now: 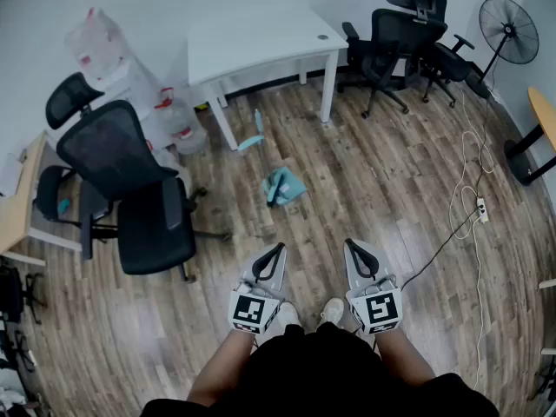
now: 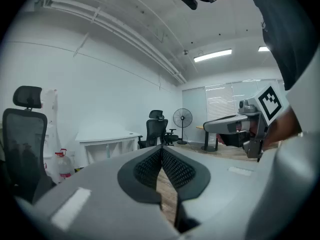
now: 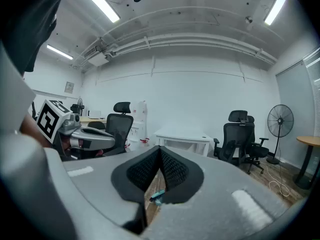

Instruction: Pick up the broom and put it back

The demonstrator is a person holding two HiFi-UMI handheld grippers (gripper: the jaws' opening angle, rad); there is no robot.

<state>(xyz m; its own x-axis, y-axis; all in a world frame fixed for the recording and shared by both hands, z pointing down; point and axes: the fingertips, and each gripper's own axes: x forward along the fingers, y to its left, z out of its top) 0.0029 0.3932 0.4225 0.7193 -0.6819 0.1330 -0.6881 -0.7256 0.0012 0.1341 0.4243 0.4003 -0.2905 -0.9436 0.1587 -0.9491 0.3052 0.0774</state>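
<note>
Holding both grippers shut and empty, short of the broom.
The left gripper (image 1: 280, 248) and right gripper (image 1: 349, 244) are pinched closed. Only the head view shows the whole teal broom (image 1: 284, 187) on the floor before the table (image 1: 252, 42). The right gripper view catches just a sliver.

left tongs (image 1: 279, 248), right tongs (image 1: 349, 243): grey, black pads (image 2: 145, 169) | clothes (image 1: 330, 373): black | shoes (image 1: 333, 309): white

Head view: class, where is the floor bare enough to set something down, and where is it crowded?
Bare: the floor between the teal broom and the power strip. Crowded: left, round the black chair and water bottles; far right, chairs and fan.
</note>
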